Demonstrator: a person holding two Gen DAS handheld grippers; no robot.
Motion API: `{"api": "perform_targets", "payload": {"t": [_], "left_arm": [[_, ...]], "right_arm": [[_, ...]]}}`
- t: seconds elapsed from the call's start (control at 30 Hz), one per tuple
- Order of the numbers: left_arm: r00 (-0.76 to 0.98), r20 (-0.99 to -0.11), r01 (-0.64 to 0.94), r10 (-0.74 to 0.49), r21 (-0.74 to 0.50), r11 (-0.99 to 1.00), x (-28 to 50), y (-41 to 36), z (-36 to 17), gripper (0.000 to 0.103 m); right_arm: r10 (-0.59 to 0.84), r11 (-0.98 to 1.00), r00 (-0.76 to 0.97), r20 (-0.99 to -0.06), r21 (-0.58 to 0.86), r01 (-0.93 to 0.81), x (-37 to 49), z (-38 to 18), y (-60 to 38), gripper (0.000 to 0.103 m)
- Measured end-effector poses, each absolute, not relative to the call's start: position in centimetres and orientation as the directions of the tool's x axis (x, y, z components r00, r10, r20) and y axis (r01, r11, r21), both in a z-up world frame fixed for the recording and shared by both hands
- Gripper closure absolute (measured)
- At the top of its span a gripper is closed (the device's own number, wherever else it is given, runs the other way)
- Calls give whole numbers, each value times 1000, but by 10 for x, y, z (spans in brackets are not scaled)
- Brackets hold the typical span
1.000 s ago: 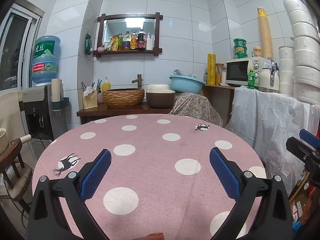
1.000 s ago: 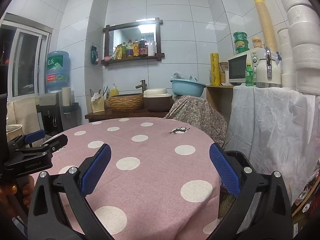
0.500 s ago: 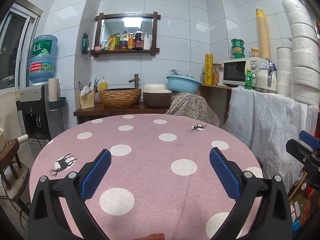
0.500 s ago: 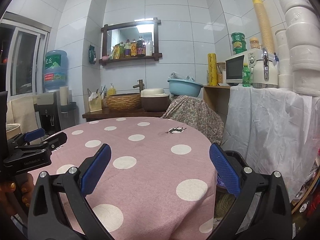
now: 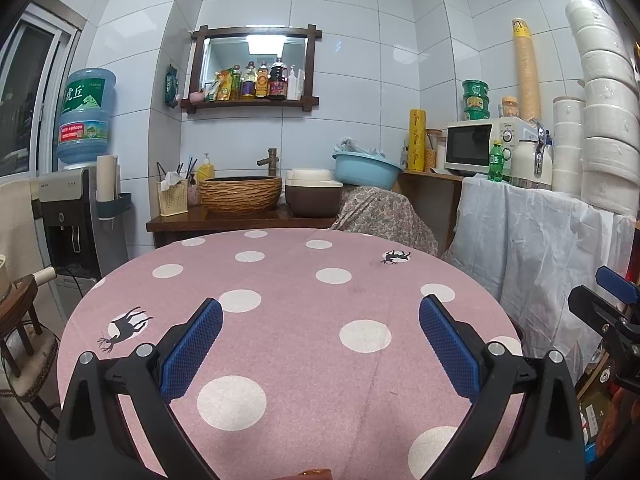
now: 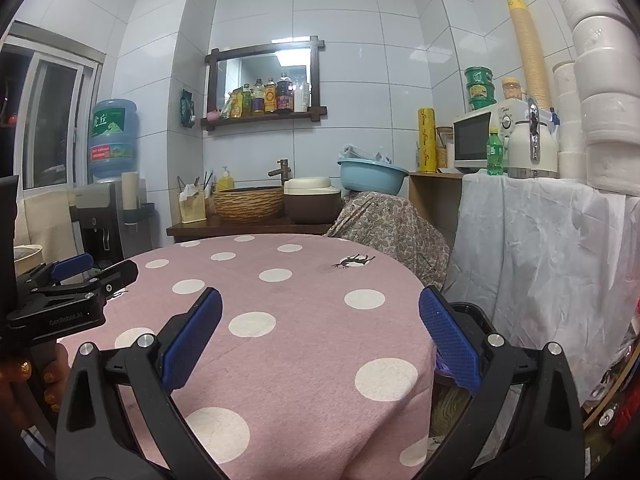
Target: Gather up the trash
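Observation:
My left gripper (image 5: 320, 344) is open and empty, held above the round table with the pink dotted cloth (image 5: 304, 304). My right gripper (image 6: 320, 340) is open and empty over the table's right part. I see no loose trash on the cloth in either view. A black bin rim (image 6: 476, 316) shows just past the table's right edge, behind my right finger, with something purple inside. The left gripper also shows at the left of the right wrist view (image 6: 80, 276), and the right gripper at the right edge of the left wrist view (image 5: 612, 300).
Behind the table a wooden counter (image 5: 240, 220) holds a wicker basin, a brown pot and a blue basin. A water dispenser (image 5: 76, 208) stands at the left. A white-draped shelf (image 5: 540, 232) with a microwave and stacked containers stands at the right.
Both views have drifted slightly back and tilted, so the table looks a little farther and lower. Both grippers have stayed open and empty.

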State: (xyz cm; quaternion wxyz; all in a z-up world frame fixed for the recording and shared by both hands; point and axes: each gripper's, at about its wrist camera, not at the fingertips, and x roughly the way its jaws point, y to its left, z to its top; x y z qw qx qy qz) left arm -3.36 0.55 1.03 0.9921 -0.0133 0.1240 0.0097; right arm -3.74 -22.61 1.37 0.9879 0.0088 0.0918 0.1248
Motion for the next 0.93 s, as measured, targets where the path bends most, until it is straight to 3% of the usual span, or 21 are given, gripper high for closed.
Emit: {"api": "perform_targets", "payload": {"t": [0.93], "left_arm": [[964,-265,-12,1,-40,999,-36,-2,11,5]], "right_arm": [[233,972,956,-179,46,-228,-42,11,-233,6]]}}
